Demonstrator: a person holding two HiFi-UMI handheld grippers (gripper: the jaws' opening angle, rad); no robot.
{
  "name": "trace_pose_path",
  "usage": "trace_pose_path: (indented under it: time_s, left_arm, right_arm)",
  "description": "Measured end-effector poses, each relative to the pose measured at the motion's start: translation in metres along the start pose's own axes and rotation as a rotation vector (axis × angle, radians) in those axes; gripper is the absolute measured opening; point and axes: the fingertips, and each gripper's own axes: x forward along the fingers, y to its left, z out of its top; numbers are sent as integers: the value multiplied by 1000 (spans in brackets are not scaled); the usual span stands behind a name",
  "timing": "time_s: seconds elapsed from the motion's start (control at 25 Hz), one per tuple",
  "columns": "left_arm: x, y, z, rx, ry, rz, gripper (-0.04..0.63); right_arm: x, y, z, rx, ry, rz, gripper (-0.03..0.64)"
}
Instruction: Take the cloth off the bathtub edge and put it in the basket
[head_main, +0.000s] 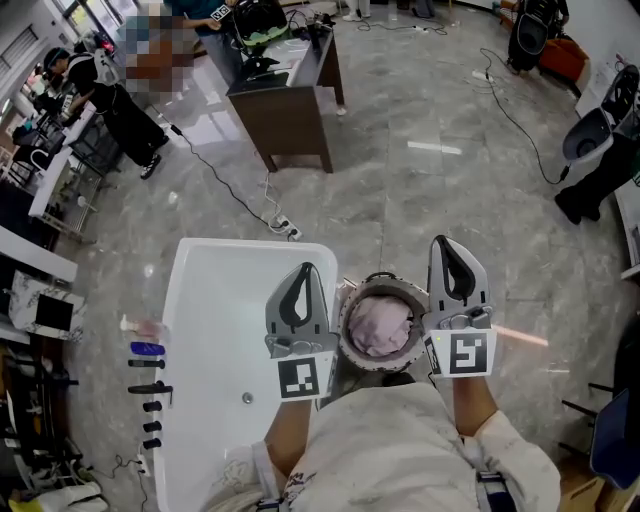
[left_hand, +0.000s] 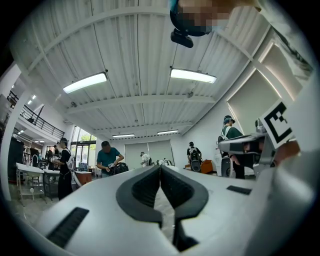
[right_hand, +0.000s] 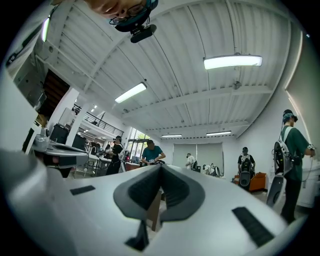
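Cloth (head_main: 380, 325) lies in basket (head_main: 385, 282), lower centre, between your left gripper (head_main: 306, 268) and right gripper (head_main: 442, 241); both closed, holding nothing.

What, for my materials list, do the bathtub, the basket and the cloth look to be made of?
The bathtub is smooth, uniformly bright white, likely acrylic or enamel. The basket has a ridged, matte grey-white rim, perhaps braided rope or wicker. The cloth is soft pink fabric, crumpled into folds inside the basket.

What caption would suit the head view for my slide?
Pink cloth lies in the basket beside the bathtub; left claw and right claw shut, empty.
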Motion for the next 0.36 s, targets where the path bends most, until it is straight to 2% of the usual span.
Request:
trace_pose_path:
  time_s: [0.36]
  left_arm:
    - [3,-1,0,2,4,-7,5]
  right_arm:
    - [1,-2,-3,8,9,-2,-12]
